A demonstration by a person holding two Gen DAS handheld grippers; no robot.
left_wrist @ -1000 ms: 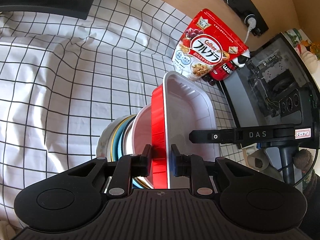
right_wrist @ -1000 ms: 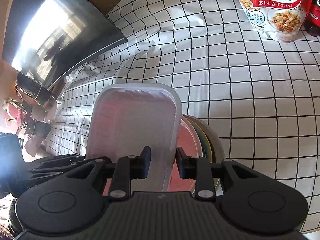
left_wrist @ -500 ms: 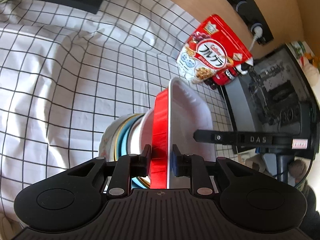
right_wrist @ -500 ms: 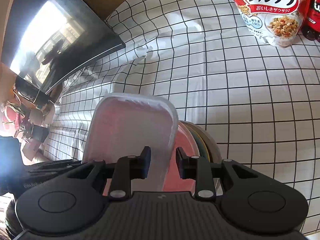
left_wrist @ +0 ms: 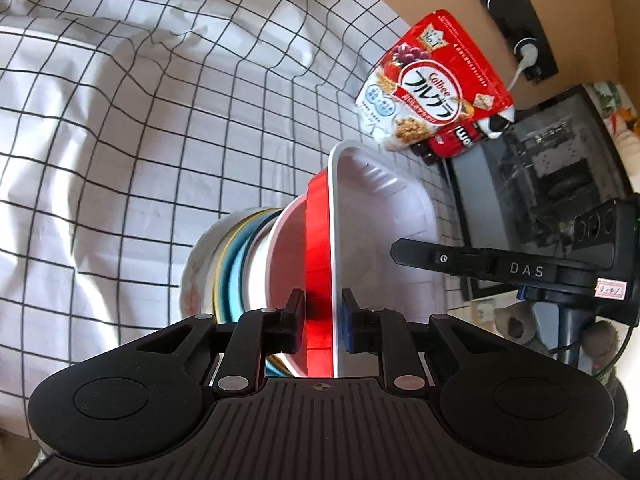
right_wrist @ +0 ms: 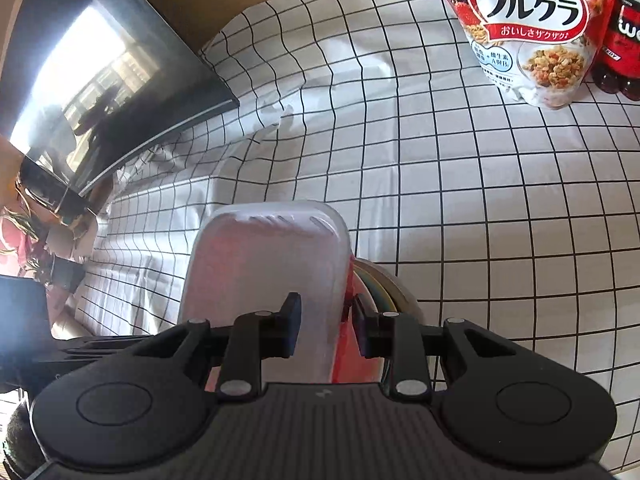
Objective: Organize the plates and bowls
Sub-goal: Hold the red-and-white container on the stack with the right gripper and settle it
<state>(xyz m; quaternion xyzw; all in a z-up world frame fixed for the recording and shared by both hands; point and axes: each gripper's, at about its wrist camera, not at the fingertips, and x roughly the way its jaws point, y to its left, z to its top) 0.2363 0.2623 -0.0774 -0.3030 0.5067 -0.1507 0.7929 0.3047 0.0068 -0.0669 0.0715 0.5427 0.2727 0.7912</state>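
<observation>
Left tool (left_wrist: 320, 322): clamped on red tray (left_wrist: 318, 264) rim.
Right tool (right_wrist: 323, 322): apparently pinching white tray (right_wrist: 264, 276) edge; contact unclear.
Bowls (left_wrist: 224, 264): stacked under trays.

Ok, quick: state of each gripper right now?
Left gripper: shut on the red-and-white tray.
Right gripper: shut on the same tray's opposite rim.

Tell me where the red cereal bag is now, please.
The cereal bag stands at the far edge of the checked tablecloth, upper right in both wrist views, right beside a dark red bottle and beyond the stacked dishes.
</observation>
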